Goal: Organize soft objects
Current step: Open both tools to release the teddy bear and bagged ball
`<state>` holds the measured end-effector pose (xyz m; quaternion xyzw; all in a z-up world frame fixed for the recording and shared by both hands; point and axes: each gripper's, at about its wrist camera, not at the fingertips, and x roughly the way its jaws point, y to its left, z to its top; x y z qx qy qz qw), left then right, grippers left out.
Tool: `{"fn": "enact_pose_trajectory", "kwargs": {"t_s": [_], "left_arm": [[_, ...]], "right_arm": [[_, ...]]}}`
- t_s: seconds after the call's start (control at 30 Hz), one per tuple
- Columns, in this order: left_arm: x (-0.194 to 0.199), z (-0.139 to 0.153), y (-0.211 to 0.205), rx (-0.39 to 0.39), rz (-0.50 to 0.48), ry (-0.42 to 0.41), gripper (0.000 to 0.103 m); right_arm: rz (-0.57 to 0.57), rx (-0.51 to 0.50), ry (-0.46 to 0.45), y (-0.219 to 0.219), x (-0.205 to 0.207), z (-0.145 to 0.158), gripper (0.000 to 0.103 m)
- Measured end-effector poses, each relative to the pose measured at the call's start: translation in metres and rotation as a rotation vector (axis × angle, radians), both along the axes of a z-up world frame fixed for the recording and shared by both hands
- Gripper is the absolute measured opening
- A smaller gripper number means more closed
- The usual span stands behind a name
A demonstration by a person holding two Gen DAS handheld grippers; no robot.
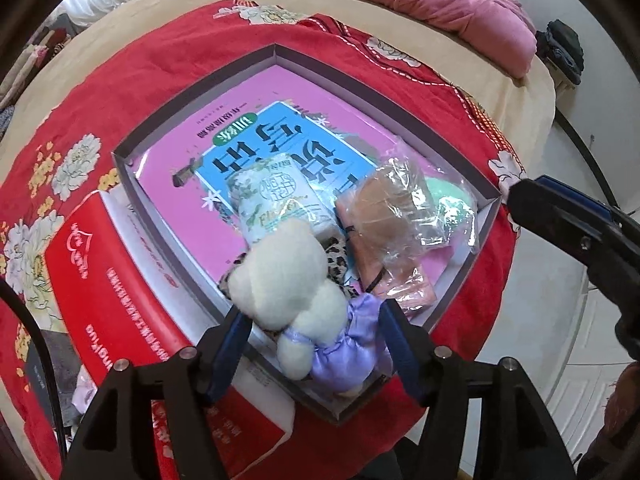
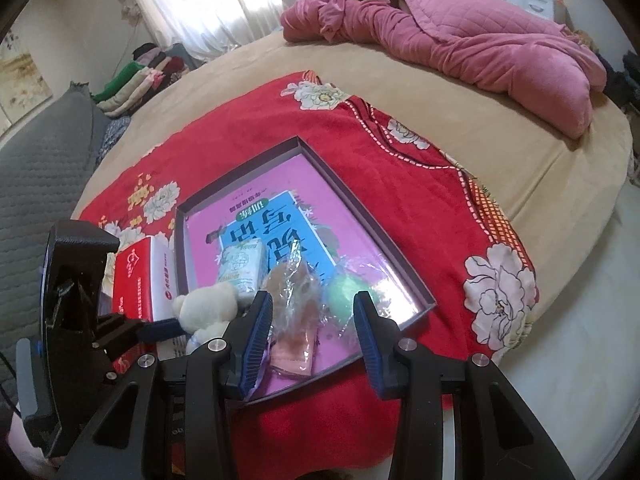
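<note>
A shallow grey box (image 1: 132, 196) with a pink and blue book inside lies on a red floral blanket (image 1: 168, 52). In it are a tissue pack (image 1: 276, 196), a clear plastic bag with a brown item (image 1: 388, 208), a green soft item (image 1: 448, 196) and a leopard-print piece (image 1: 336, 256). My left gripper (image 1: 316, 332) is shut on a white plush bear in a purple dress (image 1: 296, 292), over the box's near corner. My right gripper (image 2: 314, 316) is open and empty, just above the plastic bag (image 2: 296, 284) and green item (image 2: 344, 292). The bear also shows in the right wrist view (image 2: 208, 308).
A red and white carton (image 1: 120, 288) lies left of the box. A pink quilt (image 2: 460, 36) is heaped at the far side of the tan bed (image 2: 480, 128). Folded clothes (image 2: 136, 76) are stacked by the window. White floor is at the right.
</note>
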<state>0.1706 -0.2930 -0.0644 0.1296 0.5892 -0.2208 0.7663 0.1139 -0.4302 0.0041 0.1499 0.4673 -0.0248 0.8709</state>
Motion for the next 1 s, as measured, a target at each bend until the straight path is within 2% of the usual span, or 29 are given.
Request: {"fn": "enact_pose_trajectory", "kwargs": {"t_s": [0.13,0.23,0.43,0.6,0.9,1.0], "left_arm": [[-0.002,0.008,0.005,-0.011,0.008,-0.012,0.066],[-0.004,0.014,0.007,-0.021,0.011,-0.020,0.066],[-0.013,0.030,0.012,-0.033,0.013,-0.051,0.067],[-0.023,0.049,0.018,-0.045,0.017,-0.091,0.072],[-0.043,0.075,0.042,-0.051,0.040,-0.149,0.073],[-0.049,0.082,0.050,-0.055,0.051,-0.159,0.073]], "right_arm": [[-0.005,-0.004,-0.009,-0.002,-0.006,0.006,0.044],[-0.003,-0.014,-0.014,-0.002,-0.009,0.011,0.056],[-0.007,-0.031,-0.018,-0.001,-0.016,0.017,0.057],[-0.005,-0.054,-0.032,0.004,-0.022,0.028,0.058],[0.001,-0.081,-0.073,0.016,-0.034,0.048,0.059],[0.000,-0.080,-0.088,0.020,-0.038,0.054,0.064]]}}
